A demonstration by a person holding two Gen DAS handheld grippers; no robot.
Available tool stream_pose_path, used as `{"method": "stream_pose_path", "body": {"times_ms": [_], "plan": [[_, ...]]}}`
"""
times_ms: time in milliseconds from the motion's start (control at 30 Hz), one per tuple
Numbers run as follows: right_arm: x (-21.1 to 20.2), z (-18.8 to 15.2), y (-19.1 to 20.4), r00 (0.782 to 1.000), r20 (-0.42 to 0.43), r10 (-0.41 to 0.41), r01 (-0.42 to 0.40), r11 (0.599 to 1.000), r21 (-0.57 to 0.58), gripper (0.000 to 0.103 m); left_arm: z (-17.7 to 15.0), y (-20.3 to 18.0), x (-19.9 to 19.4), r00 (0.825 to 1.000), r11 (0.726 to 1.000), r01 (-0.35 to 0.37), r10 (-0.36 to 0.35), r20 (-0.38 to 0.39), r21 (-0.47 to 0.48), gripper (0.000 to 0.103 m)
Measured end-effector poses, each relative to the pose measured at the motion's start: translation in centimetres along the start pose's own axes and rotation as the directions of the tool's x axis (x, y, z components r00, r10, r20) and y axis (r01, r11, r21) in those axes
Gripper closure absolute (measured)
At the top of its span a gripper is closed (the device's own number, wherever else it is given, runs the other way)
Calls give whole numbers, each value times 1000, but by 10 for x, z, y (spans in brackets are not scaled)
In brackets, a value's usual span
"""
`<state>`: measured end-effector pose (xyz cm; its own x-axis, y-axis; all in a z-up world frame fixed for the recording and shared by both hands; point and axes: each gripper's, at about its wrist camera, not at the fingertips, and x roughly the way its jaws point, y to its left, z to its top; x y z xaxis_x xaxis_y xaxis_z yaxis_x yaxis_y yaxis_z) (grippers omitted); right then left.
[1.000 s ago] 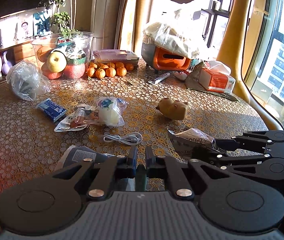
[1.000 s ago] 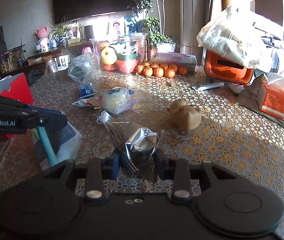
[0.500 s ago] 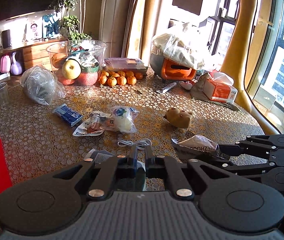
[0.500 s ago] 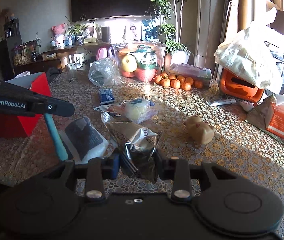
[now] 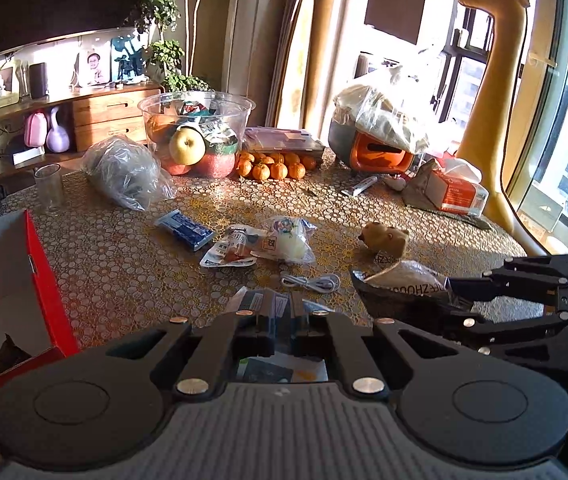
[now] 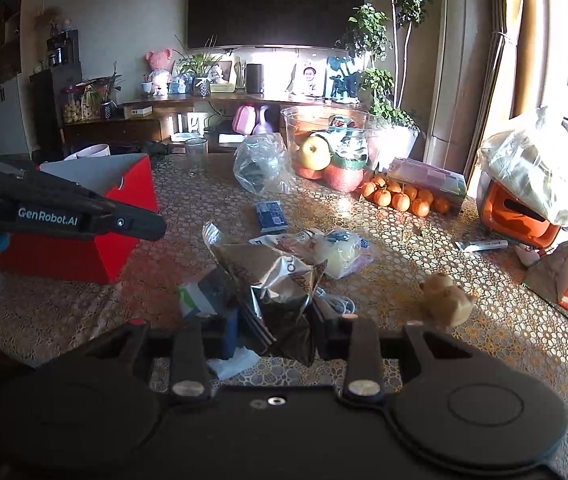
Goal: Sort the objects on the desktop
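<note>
My right tool [image 6: 274,330] grips a crumpled foil snack bag [image 6: 272,280] above the bench [image 6: 484,332]; my left tool [image 5: 282,316] is fully closed on a flat packet [image 5: 272,372] — red box [image 5: 12,280] at left, toy [image 5: 386,238] beyond.

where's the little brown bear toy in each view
Left wrist view: the bear toy lies right of centre on the table, beyond the white cable.
Right wrist view: the bear toy lies low on the right, near the table's edge.
Shared landmark: the pile of oranges beside the clear fruit bowl.
</note>
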<state>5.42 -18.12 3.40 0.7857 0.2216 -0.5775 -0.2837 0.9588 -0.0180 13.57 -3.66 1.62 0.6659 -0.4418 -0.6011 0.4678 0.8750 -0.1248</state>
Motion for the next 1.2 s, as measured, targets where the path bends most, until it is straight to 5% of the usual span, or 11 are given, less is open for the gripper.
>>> {"method": "stream_pose_path", "body": {"times_ms": [267,367,400,433,1000,1200], "plan": [[3,-6,3,1000,-28,-9,9,1000,-2,66,-31,16,19,996,1000,29,-29,-82,-3,95],[4,-8,3,1000,-29,-6,6,1000,-4,66,-40,19,29,993,999,39,-37,-114,12,64],[5,-9,4,999,-32,-9,9,1000,-6,66,-44,19,33,992,999,40,-39,-123,12,45],[7,-10,4,999,-37,-13,13,1000,-8,66,-47,20,35,991,999,51,-49,-128,14,41],[23,-22,-3,996,-84,-15,17,1000,16,67,-76,12,83,977,991,40,-11,-215,130,42],[24,-23,-4,996,-87,-18,19,1000,18,67,-80,9,87,973,990,32,2,-232,140,70]]}}
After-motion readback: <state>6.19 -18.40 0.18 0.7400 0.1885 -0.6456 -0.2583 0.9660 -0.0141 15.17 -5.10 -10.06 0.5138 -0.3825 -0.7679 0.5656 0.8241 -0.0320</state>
